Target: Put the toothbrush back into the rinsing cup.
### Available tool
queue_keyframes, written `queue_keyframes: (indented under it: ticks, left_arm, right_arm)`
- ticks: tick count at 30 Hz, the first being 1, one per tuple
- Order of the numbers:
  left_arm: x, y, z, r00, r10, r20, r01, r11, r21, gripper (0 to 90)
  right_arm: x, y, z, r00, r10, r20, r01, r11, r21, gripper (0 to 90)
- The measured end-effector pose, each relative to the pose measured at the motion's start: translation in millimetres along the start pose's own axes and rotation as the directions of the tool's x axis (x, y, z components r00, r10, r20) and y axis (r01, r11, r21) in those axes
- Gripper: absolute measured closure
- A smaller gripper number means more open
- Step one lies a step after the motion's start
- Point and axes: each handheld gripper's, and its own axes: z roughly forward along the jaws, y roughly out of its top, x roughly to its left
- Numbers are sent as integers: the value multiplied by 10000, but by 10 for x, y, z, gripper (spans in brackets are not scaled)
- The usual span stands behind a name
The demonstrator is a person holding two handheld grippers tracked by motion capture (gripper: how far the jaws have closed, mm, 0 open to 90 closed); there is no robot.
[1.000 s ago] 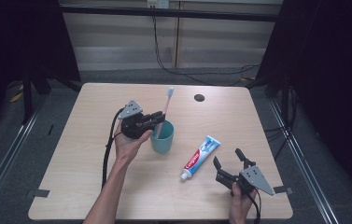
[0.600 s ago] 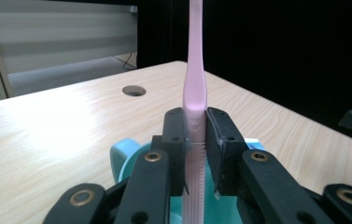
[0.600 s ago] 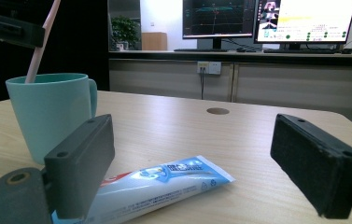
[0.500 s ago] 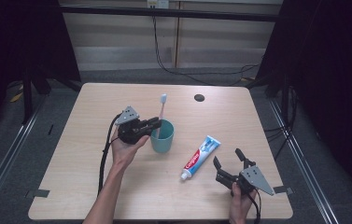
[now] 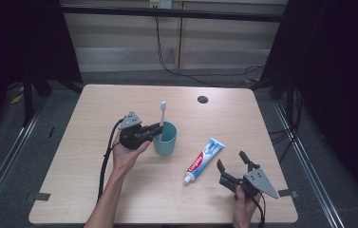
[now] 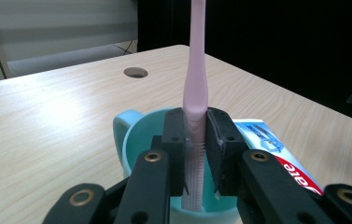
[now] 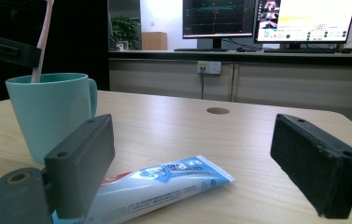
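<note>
In the high view the left claw (image 5: 158,131) grips the pink toothbrush (image 5: 162,114) upright over the teal mug (image 5: 165,138), best lowered straight before release; the left gripper view confirms it; the right gripper view's open right claw (image 7: 201,163) faces the Colgate toothpaste tube (image 7: 164,186).
</note>
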Motion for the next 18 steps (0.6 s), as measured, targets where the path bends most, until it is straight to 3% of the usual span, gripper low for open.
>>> queue_keyframes:
  ticks: [6, 8, 16, 18]
  left_arm:
    - [39, 6, -19, 9999, -84, 60, 84, 10000, 3, 786]
    - [63, 7, -28, 9991, -334, 255, 335, 9994, -46, 754]
    - [63, 12, -99, 9986, -385, 376, 389, 9992, -93, 571]
    - [57, 17, -121, 9993, -202, 318, 204, 9998, -69, 521]
  right_arm:
    - [0, 0, 0, 10000, 2, -1, -2, 10000, 8, 131]
    - [0, 0, 0, 10000, -2, -2, 2, 10000, -3, 131]
    - [0, 0, -1, 10000, -10, 0, 10, 10000, -10, 131]
    - [0, 0, -1, 10000, -9, 2, 9, 10000, -10, 131]
